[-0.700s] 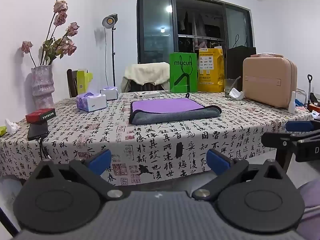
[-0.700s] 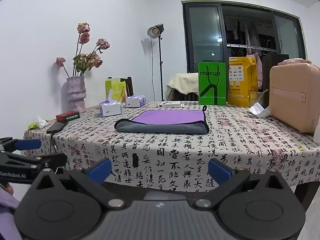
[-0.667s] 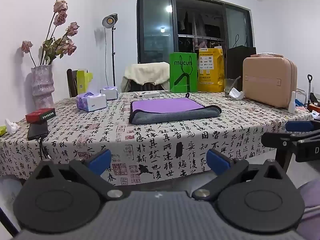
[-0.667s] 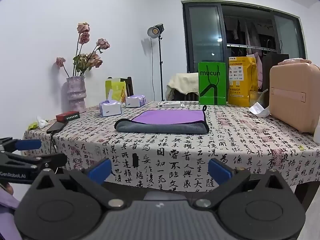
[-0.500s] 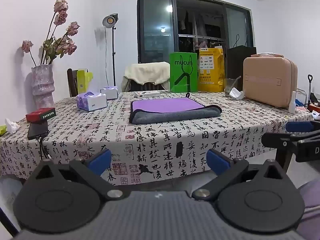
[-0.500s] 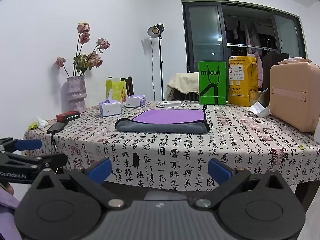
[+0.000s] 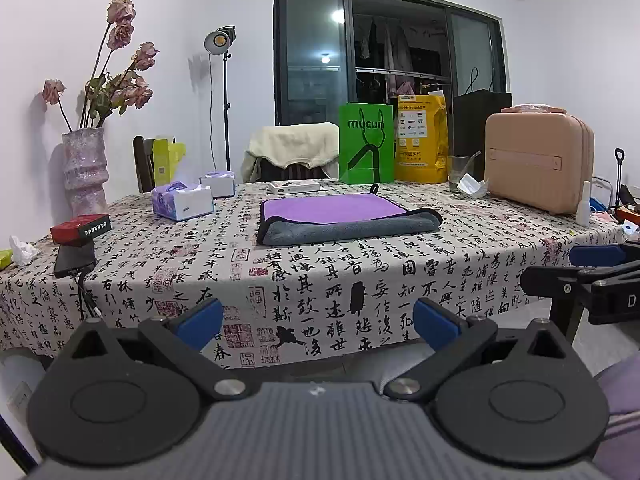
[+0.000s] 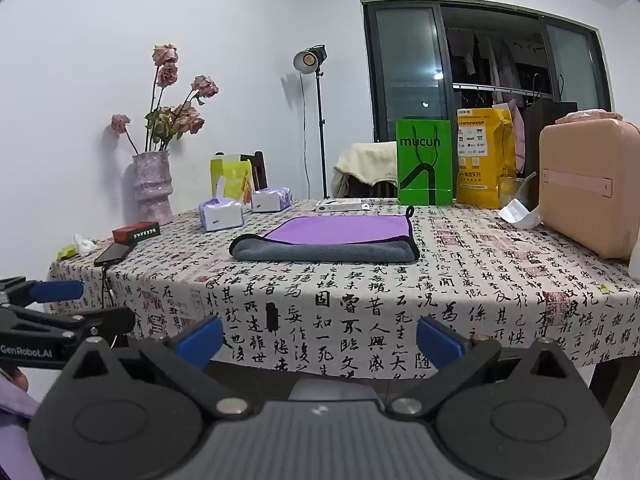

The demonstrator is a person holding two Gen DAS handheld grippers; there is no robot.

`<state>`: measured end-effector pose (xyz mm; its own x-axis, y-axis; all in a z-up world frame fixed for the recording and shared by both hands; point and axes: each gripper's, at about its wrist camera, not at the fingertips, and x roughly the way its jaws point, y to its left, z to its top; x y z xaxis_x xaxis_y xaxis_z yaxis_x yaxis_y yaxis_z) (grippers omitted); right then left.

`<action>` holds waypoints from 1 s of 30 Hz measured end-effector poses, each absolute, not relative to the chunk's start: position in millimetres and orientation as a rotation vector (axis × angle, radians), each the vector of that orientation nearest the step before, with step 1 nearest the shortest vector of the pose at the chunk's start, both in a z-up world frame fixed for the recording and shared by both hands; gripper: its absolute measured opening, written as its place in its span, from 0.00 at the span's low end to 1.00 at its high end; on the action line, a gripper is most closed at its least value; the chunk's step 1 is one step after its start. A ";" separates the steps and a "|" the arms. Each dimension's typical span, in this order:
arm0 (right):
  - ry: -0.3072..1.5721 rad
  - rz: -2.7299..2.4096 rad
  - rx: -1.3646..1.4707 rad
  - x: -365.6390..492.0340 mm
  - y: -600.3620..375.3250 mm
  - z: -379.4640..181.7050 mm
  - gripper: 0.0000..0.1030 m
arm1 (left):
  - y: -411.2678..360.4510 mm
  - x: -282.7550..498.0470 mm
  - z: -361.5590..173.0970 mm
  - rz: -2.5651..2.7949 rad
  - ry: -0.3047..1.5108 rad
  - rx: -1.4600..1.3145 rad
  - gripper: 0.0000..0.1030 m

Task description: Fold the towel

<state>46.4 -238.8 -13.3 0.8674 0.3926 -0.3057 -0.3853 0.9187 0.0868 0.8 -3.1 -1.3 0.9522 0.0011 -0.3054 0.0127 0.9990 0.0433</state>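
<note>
The left gripper (image 7: 318,320) and the right gripper (image 8: 320,334) are held side by side below the near edge of the table (image 7: 360,280), each with its blue-tipped fingers (image 7: 200,318) spread wide and nothing between them. The purple-and-grey towel (image 7: 344,218) is seen lying folded flat on the calligraphy-print tablecloth (image 8: 400,300), well apart from both grippers, beyond them and near the table's middle. Two tissue boxes (image 7: 182,200) are set to its left, a green mucun bag (image 7: 366,142) stands behind it, and a pink case (image 7: 538,164) is placed to its right.
</note>
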 end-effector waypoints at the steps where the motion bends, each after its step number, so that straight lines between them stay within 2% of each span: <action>1: 0.326 0.408 0.025 46.2 -238.9 -13.8 1.00 | -3.8 0.9 -1.5 -0.007 0.310 0.045 1.00; 30: 0.341 0.409 0.035 48.5 -237.9 -14.3 1.00 | -4.2 2.1 -4.8 -0.007 0.310 0.047 1.00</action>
